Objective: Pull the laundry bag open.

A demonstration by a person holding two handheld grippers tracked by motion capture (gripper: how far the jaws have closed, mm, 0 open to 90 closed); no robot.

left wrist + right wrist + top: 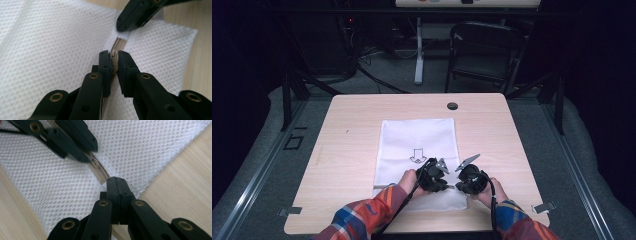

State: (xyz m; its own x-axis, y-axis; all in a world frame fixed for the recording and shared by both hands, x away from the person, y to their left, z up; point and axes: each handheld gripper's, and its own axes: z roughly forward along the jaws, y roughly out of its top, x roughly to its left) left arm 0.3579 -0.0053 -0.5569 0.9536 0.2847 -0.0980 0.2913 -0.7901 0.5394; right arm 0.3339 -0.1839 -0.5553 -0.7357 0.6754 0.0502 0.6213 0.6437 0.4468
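A white mesh bag lies flat on the wooden table, with a beige zipper running along its near end. My left gripper is shut on the beige zipper slider. My right gripper is shut on the white tab at the zipper's end, close to the bag's corner. In the high view the left gripper and the right gripper sit side by side on the bag's near edge, almost touching. A short run of zipper teeth lies between them.
A black arrow mark is printed on the bag. The table has a cable hole at its far edge. Beyond it stand a dark folding chair and a white desk leg. Bare wood lies on either side of the bag.
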